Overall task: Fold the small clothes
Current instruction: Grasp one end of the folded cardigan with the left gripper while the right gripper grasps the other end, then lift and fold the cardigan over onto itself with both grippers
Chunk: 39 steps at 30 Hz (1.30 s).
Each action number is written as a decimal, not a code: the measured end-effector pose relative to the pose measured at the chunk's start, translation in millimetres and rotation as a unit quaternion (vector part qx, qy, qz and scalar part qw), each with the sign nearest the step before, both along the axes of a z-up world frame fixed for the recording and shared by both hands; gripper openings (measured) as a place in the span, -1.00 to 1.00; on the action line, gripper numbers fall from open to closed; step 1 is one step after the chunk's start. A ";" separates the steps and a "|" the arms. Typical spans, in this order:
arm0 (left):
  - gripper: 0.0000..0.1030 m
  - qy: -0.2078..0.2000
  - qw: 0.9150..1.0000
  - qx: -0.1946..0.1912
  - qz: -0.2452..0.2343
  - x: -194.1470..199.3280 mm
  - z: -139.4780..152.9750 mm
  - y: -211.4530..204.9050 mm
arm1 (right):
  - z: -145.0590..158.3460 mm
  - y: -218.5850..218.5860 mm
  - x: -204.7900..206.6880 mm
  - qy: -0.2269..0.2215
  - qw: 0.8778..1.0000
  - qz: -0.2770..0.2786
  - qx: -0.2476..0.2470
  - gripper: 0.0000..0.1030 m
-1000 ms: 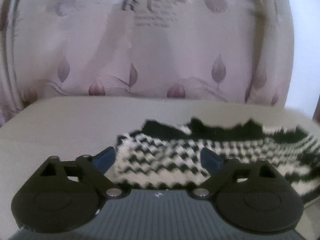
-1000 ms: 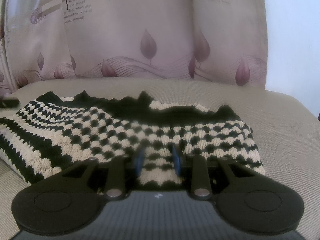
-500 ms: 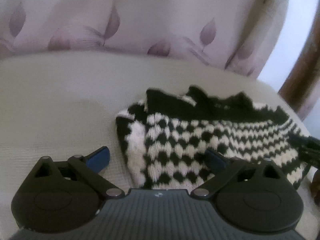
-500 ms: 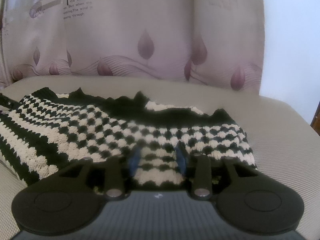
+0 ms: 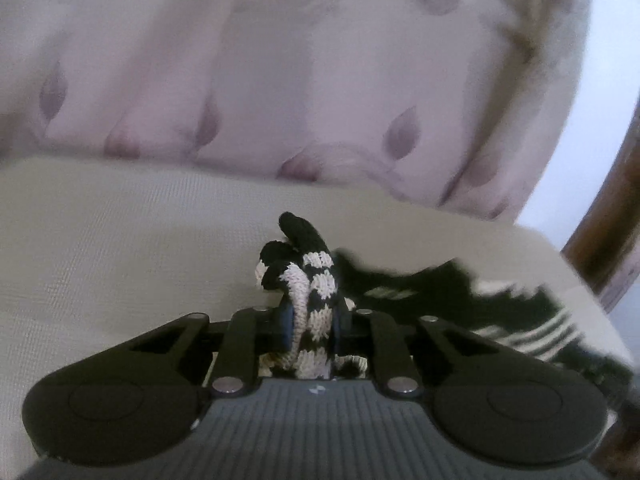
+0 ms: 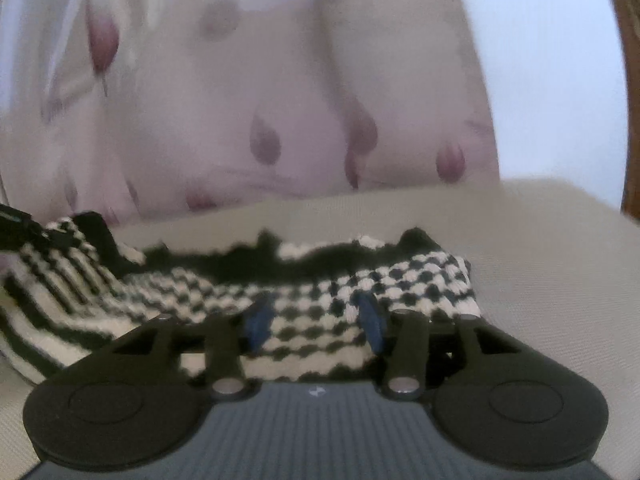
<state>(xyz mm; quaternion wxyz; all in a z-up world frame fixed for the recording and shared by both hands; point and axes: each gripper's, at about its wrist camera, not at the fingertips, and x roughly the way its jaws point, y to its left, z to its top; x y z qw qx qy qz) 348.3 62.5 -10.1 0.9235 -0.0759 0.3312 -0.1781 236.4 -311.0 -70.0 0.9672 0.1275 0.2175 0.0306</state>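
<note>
- A beige woven cushion point(image 5: 120, 240) is the surface; behind it hangs a pale pink curtain point(image 5: 280, 80) with leaf prints
- The black and cream knitted garment point(image 6: 320, 292) lies on the cushion, its left end lifted
- The left gripper point(image 5: 311, 322), pointing down at a slant, is closing and pinches a bunched corner of the garment
- The right gripper point(image 6: 316, 320), nearly level over the garment's near edge, is opening; the knit lies between its blue pads point(image 6: 258, 320), not pressed
</note>
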 end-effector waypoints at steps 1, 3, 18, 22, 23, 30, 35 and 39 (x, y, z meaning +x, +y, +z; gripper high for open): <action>-0.66 -0.003 1.000 -0.003 -0.006 -4.1 11.5 -10.8 | 2.3 -4.7 -6.1 -0.006 1.000 0.000 0.019 -0.06; -0.67 -0.004 1.000 -0.008 -0.024 -13.9 32.5 -40.1 | 7.3 -12.4 -19.7 -0.017 0.998 0.006 0.053 0.03; -0.63 0.111 0.949 -0.233 -0.181 -38.8 -15.5 -145.0 | -14.7 -64.8 -11.7 0.015 0.882 0.148 0.448 0.50; -0.29 0.058 0.929 -0.327 -0.163 -54.4 0.0 -109.8 | -19.5 -62.2 -1.9 0.016 0.877 0.141 0.458 0.50; -0.08 0.028 0.929 -0.336 -0.155 -62.5 7.7 -95.5 | -18.1 -60.7 0.3 0.017 0.882 0.139 0.451 0.50; 0.22 -0.101 0.981 -0.131 -0.102 -99.2 2.3 -54.3 | -11.0 -44.6 38.6 0.064 0.914 0.125 0.380 0.49; 0.10 -0.088 0.981 -0.113 -0.127 -114.7 -53.7 -52.9 | -12.4 -19.5 72.7 0.118 0.931 0.118 0.326 0.46; 0.10 -0.118 0.976 -0.114 -0.141 -133.9 -74.7 -58.4 | -6.1 3.0 83.8 0.120 0.930 0.152 0.312 0.00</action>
